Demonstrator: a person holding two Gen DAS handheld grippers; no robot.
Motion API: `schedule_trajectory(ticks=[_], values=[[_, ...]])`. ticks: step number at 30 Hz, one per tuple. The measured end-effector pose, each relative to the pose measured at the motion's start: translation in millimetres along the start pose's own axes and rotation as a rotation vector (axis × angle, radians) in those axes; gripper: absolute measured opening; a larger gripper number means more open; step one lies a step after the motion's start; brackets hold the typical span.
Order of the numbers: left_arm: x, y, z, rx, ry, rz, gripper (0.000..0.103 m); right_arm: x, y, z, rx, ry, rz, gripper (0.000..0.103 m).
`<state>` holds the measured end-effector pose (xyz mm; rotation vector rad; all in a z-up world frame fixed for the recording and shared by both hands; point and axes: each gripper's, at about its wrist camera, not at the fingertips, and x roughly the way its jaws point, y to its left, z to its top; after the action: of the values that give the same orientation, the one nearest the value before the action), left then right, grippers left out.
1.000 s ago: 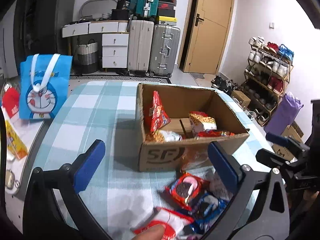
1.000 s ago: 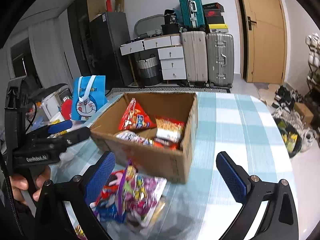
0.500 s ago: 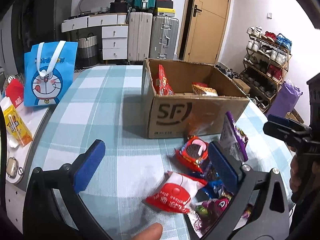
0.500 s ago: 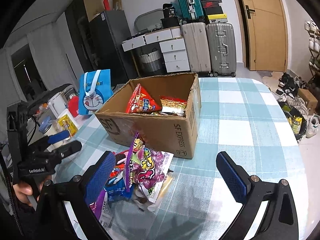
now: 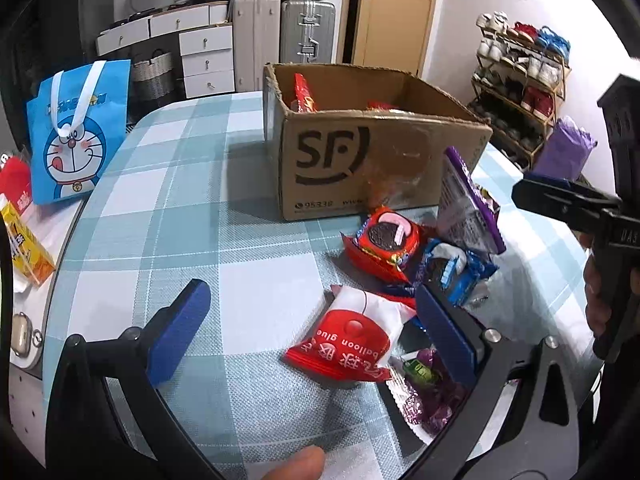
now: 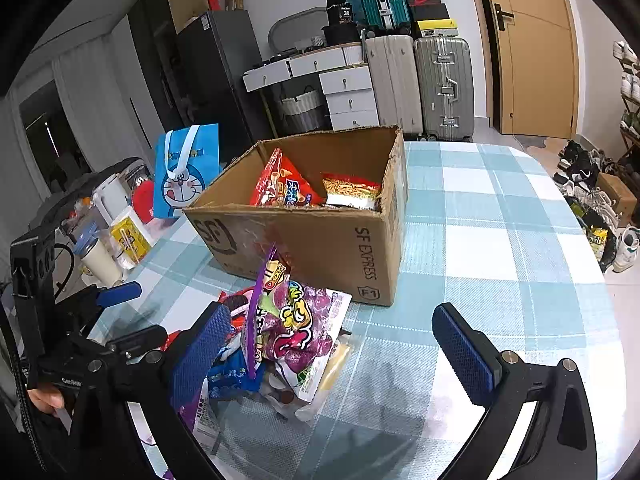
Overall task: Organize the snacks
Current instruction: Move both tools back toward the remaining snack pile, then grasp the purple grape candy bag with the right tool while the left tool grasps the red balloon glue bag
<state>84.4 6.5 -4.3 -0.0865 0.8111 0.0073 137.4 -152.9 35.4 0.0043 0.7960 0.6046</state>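
Both the left gripper [image 5: 308,322] and right gripper [image 6: 332,350] hover with jaws wide apart, holding nothing; just beyond them a loose snack pile [image 6: 296,336] lies on the checked table [image 6: 500,216], one red balloon-glue packet [image 5: 350,338] nearest; behind it, touching the pile, one cardboard box [image 6: 320,244] holds two visible packets: red chips [image 6: 282,184] and noodle sticks [image 6: 350,192].

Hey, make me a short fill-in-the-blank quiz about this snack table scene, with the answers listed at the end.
1. The cardboard box has the large letters ____ printed on its side.
2. The red and white packet lying nearest the left gripper reads "balloon ____".
3. The blue cartoon bag stands to the ____ of the box in the right wrist view.
4. Both the left gripper and the right gripper are ____, holding nothing.

Answers: SF; glue; left; open
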Motion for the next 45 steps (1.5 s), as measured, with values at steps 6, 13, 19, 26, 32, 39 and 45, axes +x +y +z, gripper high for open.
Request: schedule_trajectory(ticks=[6, 13, 19, 26, 32, 39, 45], values=[[7, 0, -1, 0.000, 0.027, -0.037, 0.102, 9, 3, -4, 0.006, 0.021, 0.015, 0.102], [17, -2, -5, 0.025, 0.060, -0.030, 0.102, 25, 3, -10, 0.061, 0.029, 0.031, 0.102], [24, -2, -8, 0.022, 0.089, -0.043, 0.102, 39, 0, -14, 0.115, 0.067, 0.076, 0.102], [29, -2, -11, 0.027, 0.103, -0.055, 0.102, 54, -7, -18, 0.186, 0.107, 0.118, 0.102], [31, -3, -13, 0.030, 0.112, -0.062, 0.102, 57, -4, -18, 0.179, 0.110, 0.137, 0.101], [32, -4, -16, 0.035, 0.119, -0.071, 0.102, 62, 4, -20, 0.150, 0.131, 0.123, 0.084], [33, -2, -16, 0.031, 0.123, -0.068, 0.102, 61, 3, -19, 0.154, 0.127, 0.136, 0.079]])
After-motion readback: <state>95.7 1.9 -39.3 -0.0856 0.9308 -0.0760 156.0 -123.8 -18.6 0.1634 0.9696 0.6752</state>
